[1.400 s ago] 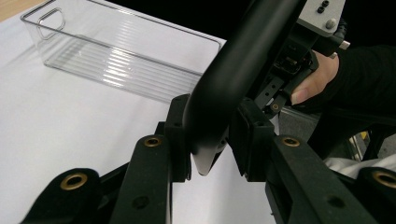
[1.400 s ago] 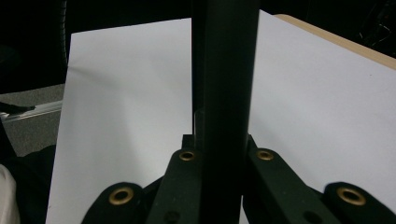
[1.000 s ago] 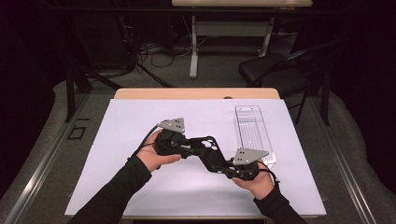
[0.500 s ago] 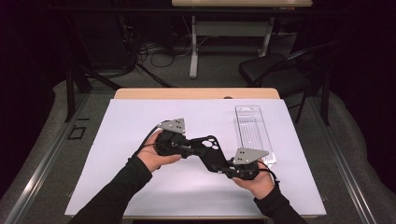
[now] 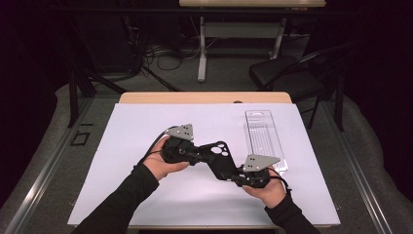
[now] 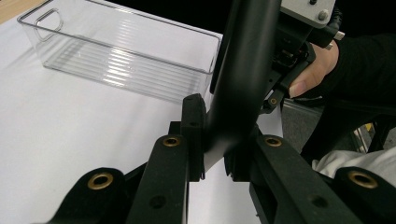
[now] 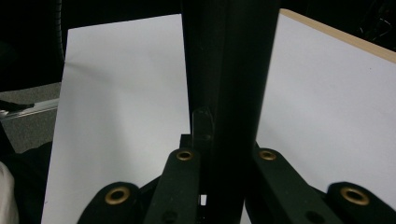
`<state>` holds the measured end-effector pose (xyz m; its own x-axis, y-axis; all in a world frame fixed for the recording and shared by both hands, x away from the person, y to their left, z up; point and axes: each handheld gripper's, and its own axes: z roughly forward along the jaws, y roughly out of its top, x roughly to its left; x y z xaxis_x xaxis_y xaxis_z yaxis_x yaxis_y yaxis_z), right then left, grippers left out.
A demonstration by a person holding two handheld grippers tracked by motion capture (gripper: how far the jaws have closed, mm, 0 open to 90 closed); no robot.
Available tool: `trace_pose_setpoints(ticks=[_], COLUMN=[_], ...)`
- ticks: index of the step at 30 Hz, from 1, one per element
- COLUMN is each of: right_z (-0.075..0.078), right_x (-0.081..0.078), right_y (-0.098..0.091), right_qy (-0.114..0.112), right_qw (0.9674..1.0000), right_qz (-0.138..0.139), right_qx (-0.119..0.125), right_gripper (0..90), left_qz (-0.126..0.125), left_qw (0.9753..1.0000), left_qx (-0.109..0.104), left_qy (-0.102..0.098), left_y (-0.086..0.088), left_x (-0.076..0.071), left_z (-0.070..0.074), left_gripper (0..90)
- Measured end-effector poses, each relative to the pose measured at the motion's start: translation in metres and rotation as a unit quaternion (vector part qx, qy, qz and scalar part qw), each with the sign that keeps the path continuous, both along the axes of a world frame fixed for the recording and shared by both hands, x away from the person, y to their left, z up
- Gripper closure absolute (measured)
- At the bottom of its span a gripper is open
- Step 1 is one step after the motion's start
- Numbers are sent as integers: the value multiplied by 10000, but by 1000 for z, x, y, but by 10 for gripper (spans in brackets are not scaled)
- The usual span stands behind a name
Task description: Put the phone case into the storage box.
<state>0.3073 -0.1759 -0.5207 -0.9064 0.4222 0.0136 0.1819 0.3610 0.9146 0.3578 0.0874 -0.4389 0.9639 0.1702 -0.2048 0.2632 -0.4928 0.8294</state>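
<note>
A black phone case with round camera holes hangs above the white sheet, held between both grippers. My left gripper grips its left end. Its jaws have just been closing, and in the left gripper view they press on the case from both sides. My right gripper is shut on the case's lower right end. In the right gripper view the case stands upright between the jaws. The left gripper view also shows the right gripper and the hand holding it farther off.
A clear plastic bin lies lengthwise on the white sheet at the right, just behind my right hand. The wooden table edge runs along the back. A dark chair stands beyond the table.
</note>
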Motion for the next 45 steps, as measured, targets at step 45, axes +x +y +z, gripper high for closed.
trace_pose_setpoints(ticks=[45], right_z=[5], right_x=[-2], right_y=[0], right_qy=[-27], right_qw=[9994], right_qz=[-343], right_qx=[21], right_gripper=[555], left_qz=[448], left_qw=[9965], left_qx=[488], left_qy=[503], left_y=[5], left_x=[3], left_z=[2], left_gripper=[814])
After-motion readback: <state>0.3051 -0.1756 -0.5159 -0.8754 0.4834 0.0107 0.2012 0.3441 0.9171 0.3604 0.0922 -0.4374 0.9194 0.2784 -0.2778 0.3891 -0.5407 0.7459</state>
